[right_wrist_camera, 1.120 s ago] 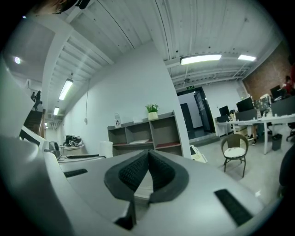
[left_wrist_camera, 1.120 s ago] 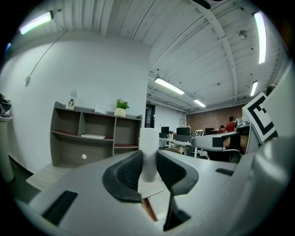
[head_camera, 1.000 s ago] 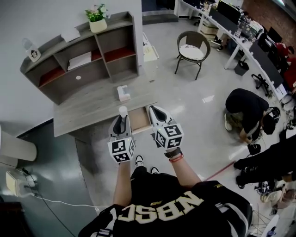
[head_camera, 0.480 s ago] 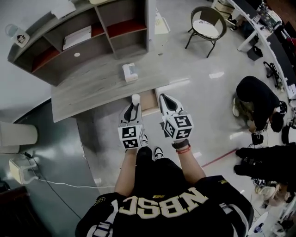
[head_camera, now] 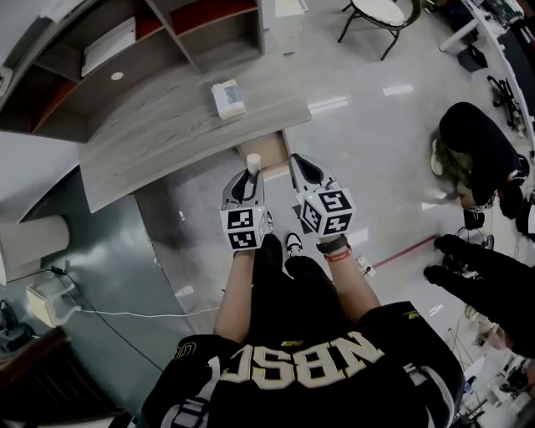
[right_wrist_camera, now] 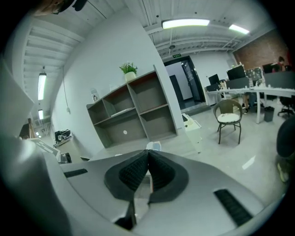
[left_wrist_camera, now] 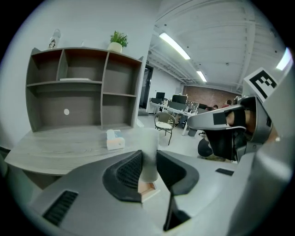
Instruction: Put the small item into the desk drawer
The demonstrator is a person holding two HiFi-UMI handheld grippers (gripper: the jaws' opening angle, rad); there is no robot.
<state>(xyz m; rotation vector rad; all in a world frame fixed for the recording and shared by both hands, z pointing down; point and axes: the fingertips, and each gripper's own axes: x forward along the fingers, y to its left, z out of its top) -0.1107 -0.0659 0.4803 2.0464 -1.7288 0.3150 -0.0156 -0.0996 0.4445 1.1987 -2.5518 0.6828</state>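
Observation:
The small item (head_camera: pixel 252 162) is a short white cylinder, held upright with my left gripper (head_camera: pixel 251 172) shut on it. In the left gripper view the white cylinder (left_wrist_camera: pixel 149 152) fills the gap between the dark pads (left_wrist_camera: pixel 129 173). Just beyond it, the open wooden drawer (head_camera: pixel 274 152) juts out from under the grey desk (head_camera: pixel 159 134), and a corner of the drawer (left_wrist_camera: pixel 148 190) shows below the jaws. My right gripper (head_camera: pixel 298 162) hovers beside the left one at the drawer's right. In the right gripper view the right gripper (right_wrist_camera: pixel 148 157) is shut with nothing in it.
A tissue box (head_camera: pixel 227 98) lies on the desk, and a shelf unit (head_camera: pixel 159 38) stands at its back. A chair (head_camera: pixel 380 12) is at the far right. One person crouches on the floor (head_camera: pixel 476 146); another's dark sleeve (head_camera: pixel 493 280) reaches in at the right.
Both grippers have come down together toward the desk's front edge and the open drawer. The left one still holds the white cylinder, and the right one stays shut.

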